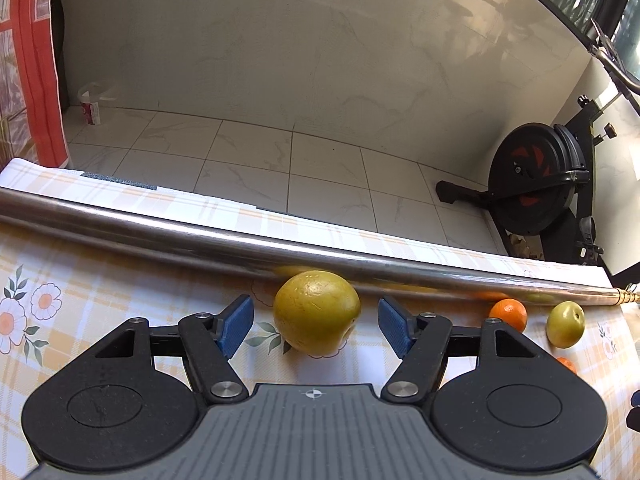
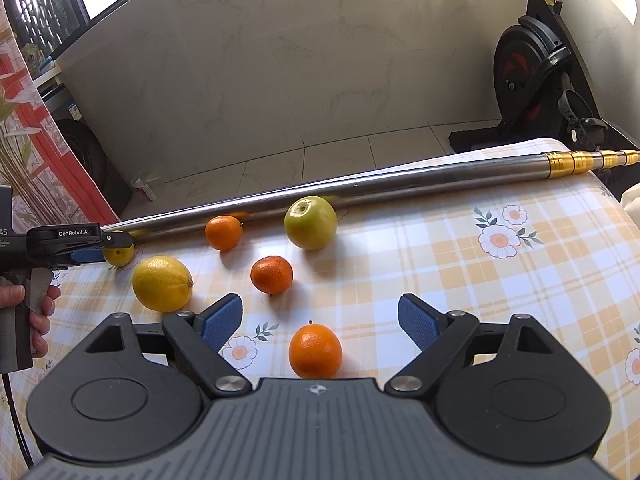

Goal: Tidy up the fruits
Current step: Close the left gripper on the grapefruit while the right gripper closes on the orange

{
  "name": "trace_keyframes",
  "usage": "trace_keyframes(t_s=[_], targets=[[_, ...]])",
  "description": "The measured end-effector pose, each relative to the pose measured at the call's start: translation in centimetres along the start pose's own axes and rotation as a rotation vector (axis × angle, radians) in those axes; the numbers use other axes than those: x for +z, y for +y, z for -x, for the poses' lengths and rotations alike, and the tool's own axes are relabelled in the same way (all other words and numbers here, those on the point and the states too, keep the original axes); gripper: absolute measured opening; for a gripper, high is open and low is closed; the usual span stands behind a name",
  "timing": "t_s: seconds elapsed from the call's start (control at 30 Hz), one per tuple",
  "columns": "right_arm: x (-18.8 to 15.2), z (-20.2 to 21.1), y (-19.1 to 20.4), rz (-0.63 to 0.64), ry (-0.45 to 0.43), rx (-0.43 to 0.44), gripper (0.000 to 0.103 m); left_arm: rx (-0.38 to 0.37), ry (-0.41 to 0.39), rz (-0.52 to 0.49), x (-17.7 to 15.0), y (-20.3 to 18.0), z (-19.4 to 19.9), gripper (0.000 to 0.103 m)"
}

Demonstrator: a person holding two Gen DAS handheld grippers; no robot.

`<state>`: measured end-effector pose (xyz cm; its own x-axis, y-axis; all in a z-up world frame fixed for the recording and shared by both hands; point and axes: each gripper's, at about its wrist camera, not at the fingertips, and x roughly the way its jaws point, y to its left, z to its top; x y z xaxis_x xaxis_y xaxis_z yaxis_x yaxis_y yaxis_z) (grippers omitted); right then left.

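Observation:
A round yellow-green fruit lies on the checked floral tablecloth against a long metal pole. My left gripper stands open around it, with a gap between each blue pad and the fruit. In the right wrist view this gripper reaches in from the left edge at the same fruit. My right gripper is open over an orange that lies low between its fingers, untouched. Beyond it are a lemon, two tangerines and a green apple.
The metal pole, with a gold end, runs along the table's far edge. Behind it is tiled floor, then a wall. An exercise bike stands at the back right. A person's hand holds the left gripper's handle.

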<state>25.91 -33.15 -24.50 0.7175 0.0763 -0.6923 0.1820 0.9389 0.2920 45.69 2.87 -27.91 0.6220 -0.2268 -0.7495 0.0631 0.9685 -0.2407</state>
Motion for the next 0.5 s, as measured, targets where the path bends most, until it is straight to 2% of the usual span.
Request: trace_keyframes(t_s=[0.17,0.23,0.5], targets=[[-0.2,-0.4,-0.2,0.011,0.013,-0.006,0.085,0.012,0.016,0.008,0.1,0.4,-0.6,0.069],[-0.4,-0.6,-0.2,0.019,0.018,-0.009,0.084,0.005,0.021,-0.003,0.1,-0.3,-0.8,0.049],[-1.3,-1.7,-0.3,0.049,0.057,-0.006,0.075,-0.002,0.023,-0.032,-0.6,-0.8,-0.4,0.050]])
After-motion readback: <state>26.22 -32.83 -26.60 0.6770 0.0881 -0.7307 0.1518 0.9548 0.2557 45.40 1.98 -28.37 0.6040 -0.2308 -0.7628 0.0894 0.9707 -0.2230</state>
